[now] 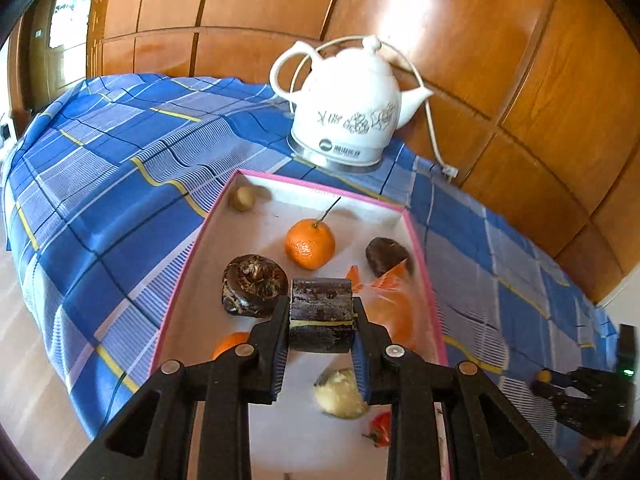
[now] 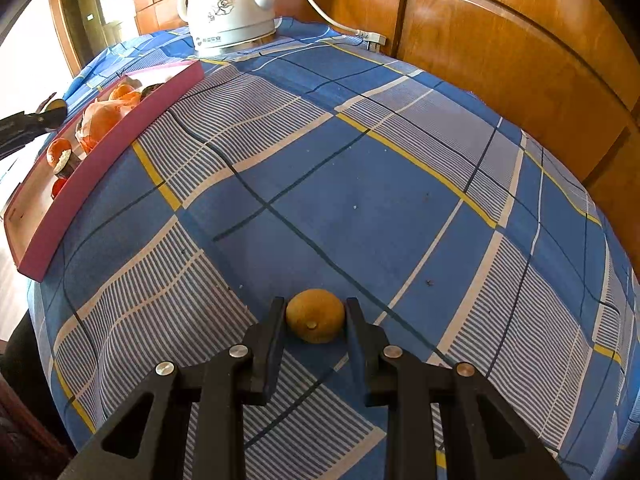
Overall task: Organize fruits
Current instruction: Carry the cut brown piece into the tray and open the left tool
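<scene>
In the left wrist view, the left gripper (image 1: 321, 320) filled the lower middle of the frame, its jaws pressed against both ends of a dark brown cylindrical piece (image 1: 321, 314), which was lifted above the pink-rimmed tray (image 1: 424, 276). The tray ran from the frame's centre down to its bottom edge. On its pale floor lay a small tan fruit (image 1: 242, 198) in the far upper-left corner, a stemmed tangerine (image 1: 309, 244) near the centre, a dark knobbly fruit (image 1: 254, 285) just left of the jaws, another dark fruit (image 1: 386, 256) by the right wall, a bagged orange (image 1: 394, 314) partly behind the right finger, a pale yellowish piece (image 1: 340, 394) and a small red fruit (image 1: 382, 429) lower down. A white kettle (image 1: 346, 108) stood beyond the tray on the blue checked cloth (image 1: 120, 184). The right gripper (image 1: 548, 380) appeared at the right edge.

In the right wrist view, the right gripper (image 2: 316, 316) sat at the lower middle, closed narrowly on a small yellow-brown round fruit (image 2: 315, 315) that rested on the cloth (image 2: 360, 184), both fingers touching its sides. The tray (image 2: 100, 160) lay in the upper left, well apart, with the kettle (image 2: 230, 8) at the top.
</scene>
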